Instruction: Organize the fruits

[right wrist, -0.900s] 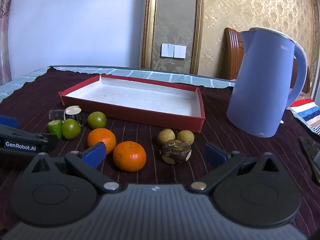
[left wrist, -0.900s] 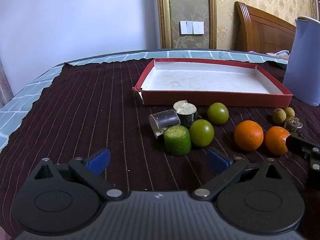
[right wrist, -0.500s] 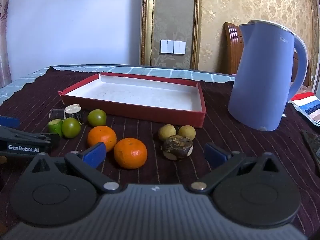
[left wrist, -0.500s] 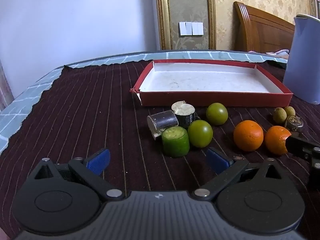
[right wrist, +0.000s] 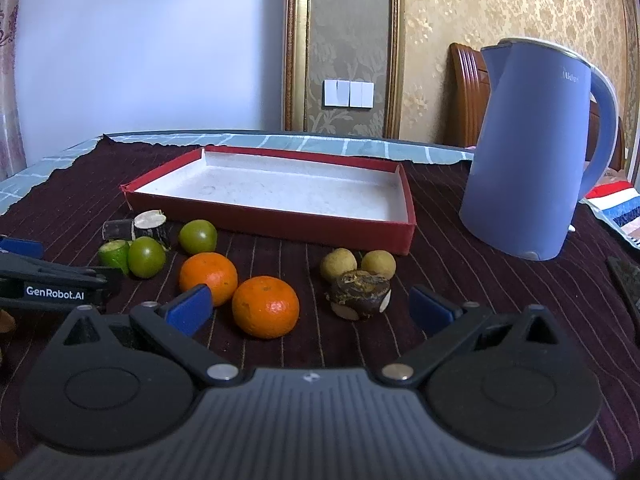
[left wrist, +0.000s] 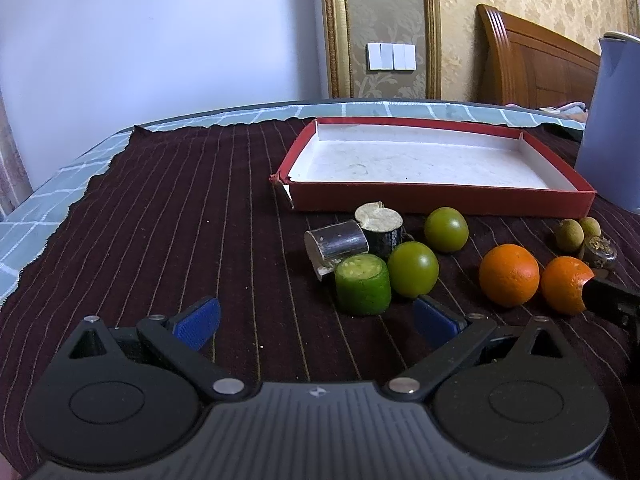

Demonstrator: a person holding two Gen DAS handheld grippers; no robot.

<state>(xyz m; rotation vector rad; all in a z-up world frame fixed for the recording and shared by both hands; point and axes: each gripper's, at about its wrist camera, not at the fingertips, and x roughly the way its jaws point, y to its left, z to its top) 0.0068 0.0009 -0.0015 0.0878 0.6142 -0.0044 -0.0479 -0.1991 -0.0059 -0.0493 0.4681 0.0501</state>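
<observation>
Both grippers, left gripper [left wrist: 316, 322] and right gripper [right wrist: 310, 308], hang spread wide, empty, having edged slightly nearer the fruit (nothing grasped yet): green cut piece [left wrist: 363, 284] just ahead of the left, mandarin [right wrist: 265, 306] between the right's fingers, red tray [right wrist: 276, 220] beyond, unfilled.

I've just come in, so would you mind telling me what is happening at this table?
A person is holding a two-finger gripper in each hand to sort fruit. Both the left gripper and the right gripper are open and hold nothing. The two oranges, the green fruits, the small yellowish fruits and the cut pieces all lie on the dark cloth in front of the red tray, which has nothing in it yet.
</observation>
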